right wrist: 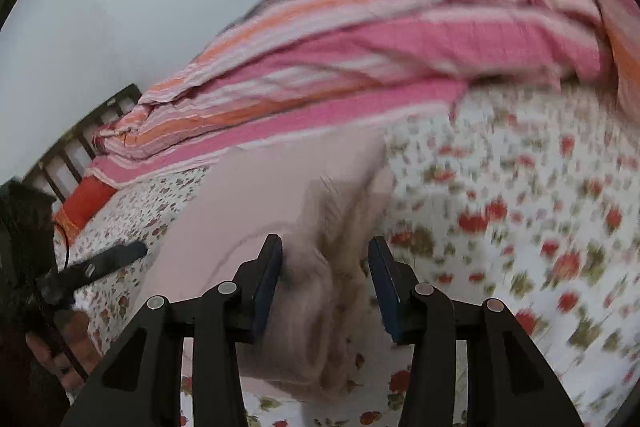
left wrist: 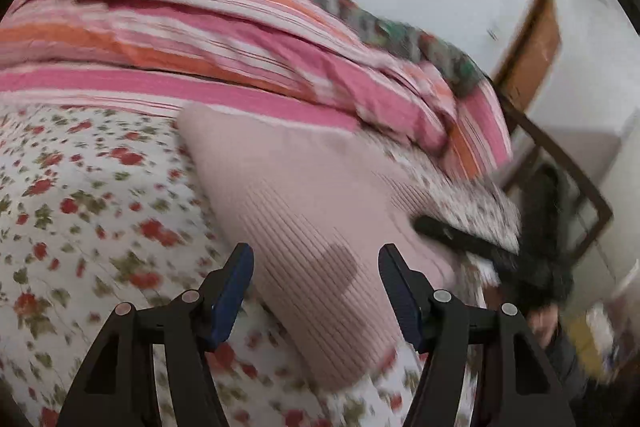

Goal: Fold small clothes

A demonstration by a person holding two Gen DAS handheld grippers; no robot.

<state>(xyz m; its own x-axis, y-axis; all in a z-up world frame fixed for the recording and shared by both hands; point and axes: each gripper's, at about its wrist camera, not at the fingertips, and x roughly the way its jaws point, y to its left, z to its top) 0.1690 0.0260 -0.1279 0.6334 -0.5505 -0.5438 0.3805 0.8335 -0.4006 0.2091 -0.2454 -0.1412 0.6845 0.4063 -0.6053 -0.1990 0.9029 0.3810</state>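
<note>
Left gripper [left wrist: 316,259]: two matte black arms, each forked with triangular cut-outs, and round silver pivot pins at the knuckles. Fingers [left wrist: 234,291] carry dark blue pads, flat, narrow, faintly ribbed on the inner face.

Right gripper [right wrist: 325,253]: same build, black linkage, silver pins, blue pads [right wrist: 267,287].

Seen from the right wrist camera, the other gripper shows as a black finger on a dark body, with a thin black cable [right wrist: 60,339] across a hand [right wrist: 60,347]. Sleeve [left wrist: 560,359] dark, blurred.

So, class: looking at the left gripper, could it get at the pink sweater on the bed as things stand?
Probably yes. The left gripper is open, right over the pink sweater on the flowered sheet, and nothing lies between them.
</note>
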